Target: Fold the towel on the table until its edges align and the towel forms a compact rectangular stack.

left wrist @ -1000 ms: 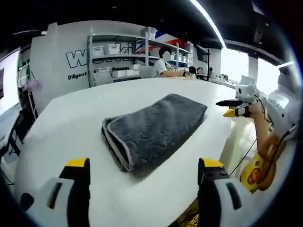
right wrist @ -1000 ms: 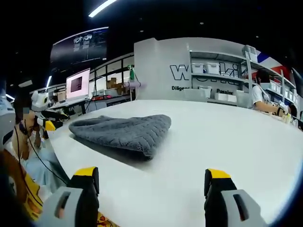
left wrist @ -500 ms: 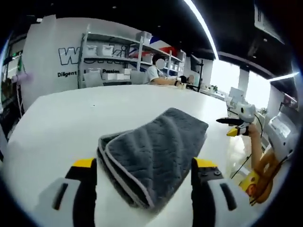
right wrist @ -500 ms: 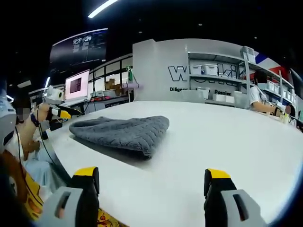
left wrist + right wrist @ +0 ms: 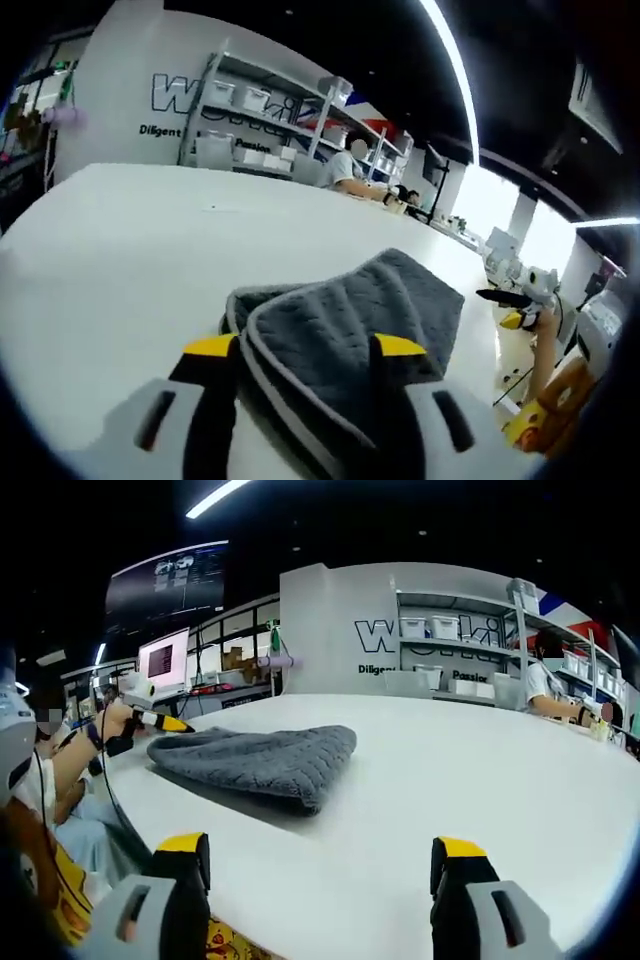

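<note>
Nearest in the left gripper view, the left gripper is seen with its yellow-tipped jaws set on either side of the near corner of the grey towel; the corner lies between them with a gap kept, so the jaws are parted and nothing is clamped. The towel is folded, its layered, pale-trimmed edges turned toward the camera, and it rests on the white tabletop near the edge where the person stands. Beyond it to the right, the right gripper is held off the tabletop's edge, with the person's forearm below it.

In the right gripper view, the right gripper is shown with wide-apart jaws over bare tabletop, well short of the towel, which lies as a flat grey stack toward the left. The left gripper is seen at the towel's far left end, its yellow tip just at the cloth. Farther back, shelving with white bins and a seated person are visible, and a lit monitor stands at left.
</note>
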The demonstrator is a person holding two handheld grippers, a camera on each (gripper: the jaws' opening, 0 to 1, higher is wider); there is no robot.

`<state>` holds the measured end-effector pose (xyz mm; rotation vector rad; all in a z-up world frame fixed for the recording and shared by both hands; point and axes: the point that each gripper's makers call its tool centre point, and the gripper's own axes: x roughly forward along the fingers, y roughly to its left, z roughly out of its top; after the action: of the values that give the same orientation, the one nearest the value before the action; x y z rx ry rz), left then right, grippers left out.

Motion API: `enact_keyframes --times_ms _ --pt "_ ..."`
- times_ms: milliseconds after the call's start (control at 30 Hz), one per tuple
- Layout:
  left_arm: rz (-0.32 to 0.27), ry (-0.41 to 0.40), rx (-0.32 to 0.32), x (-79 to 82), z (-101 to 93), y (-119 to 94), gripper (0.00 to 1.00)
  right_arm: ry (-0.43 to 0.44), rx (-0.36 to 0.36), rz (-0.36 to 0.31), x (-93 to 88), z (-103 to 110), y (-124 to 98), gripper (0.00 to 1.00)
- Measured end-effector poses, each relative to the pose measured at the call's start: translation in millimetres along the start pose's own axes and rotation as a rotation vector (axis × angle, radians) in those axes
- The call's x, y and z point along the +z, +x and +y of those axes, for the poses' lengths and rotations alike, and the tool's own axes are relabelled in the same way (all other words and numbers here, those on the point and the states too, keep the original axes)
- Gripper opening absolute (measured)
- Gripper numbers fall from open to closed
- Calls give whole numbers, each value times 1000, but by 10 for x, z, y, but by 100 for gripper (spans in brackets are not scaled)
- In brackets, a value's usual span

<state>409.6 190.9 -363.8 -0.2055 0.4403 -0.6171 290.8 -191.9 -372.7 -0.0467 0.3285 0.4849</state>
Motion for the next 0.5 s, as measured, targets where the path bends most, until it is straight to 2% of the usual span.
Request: enact_keyframes --times_ms 367,500 --pt "14 -53 34 -70 176 43 43 1 1 -2 -1 -1 -11 95" --pt "6 -77 33 -69 195 35 34 -2 5 -4 7 10 -7 95"
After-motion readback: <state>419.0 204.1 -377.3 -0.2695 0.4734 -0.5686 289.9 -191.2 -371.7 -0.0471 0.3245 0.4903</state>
